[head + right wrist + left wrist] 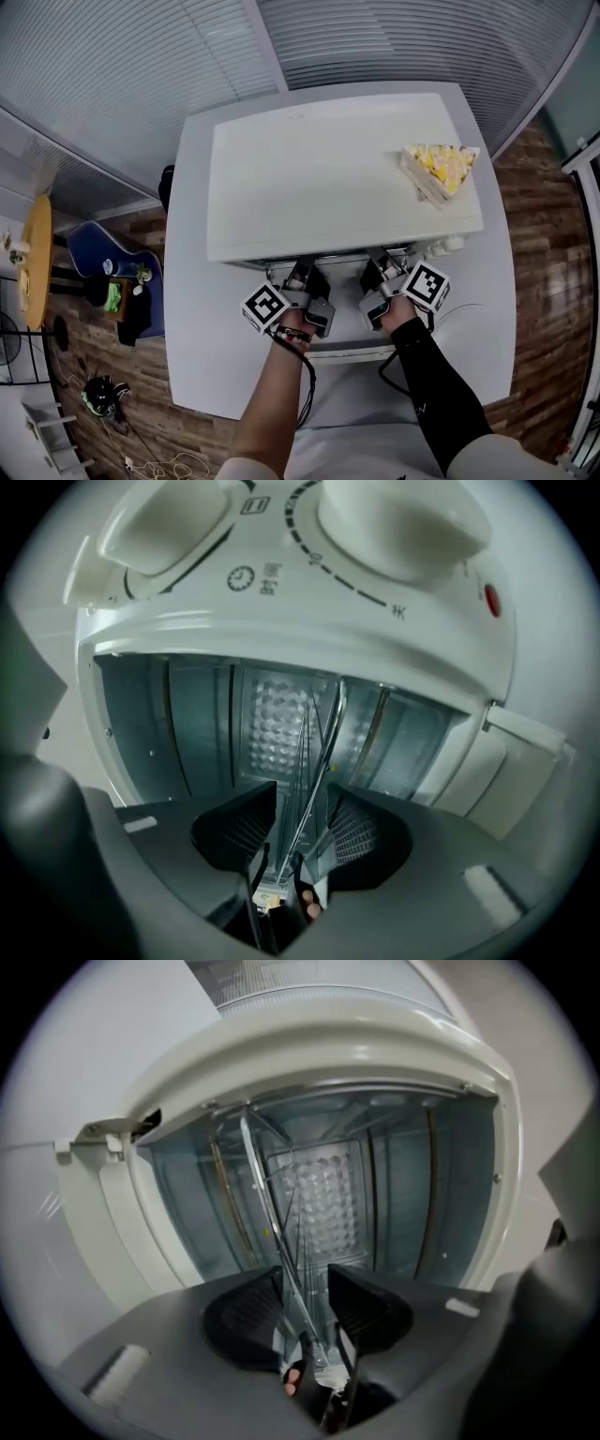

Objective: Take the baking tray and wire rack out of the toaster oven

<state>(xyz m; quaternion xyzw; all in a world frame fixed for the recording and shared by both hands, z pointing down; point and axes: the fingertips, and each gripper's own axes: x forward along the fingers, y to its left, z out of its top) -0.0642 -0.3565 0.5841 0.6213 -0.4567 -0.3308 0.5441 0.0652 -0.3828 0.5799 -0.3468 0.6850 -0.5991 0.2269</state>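
A white toaster oven point(337, 178) stands on a white table point(202, 366), its front toward me and its cavity open. Both grippers are at that opening, rolled onto their sides. My left gripper point(305, 272) is open, and the wire rack point(272, 1213) runs edge-on between its jaws point(305, 1283) without the pads pressing on it. My right gripper point(382, 267) is also open; the rack's shiny front rail point(323, 742) passes through the gap between its jaws point(302, 803). I cannot tell a baking tray apart from the rack inside the cavity.
The oven's dials point(403, 517) sit beside the opening on the right gripper's side. A yellow and white wedge of food point(439, 169) lies on the oven's top. The lowered door point(352, 352) lies under my wrists. A blue seat point(98, 248) stands on the floor at the left.
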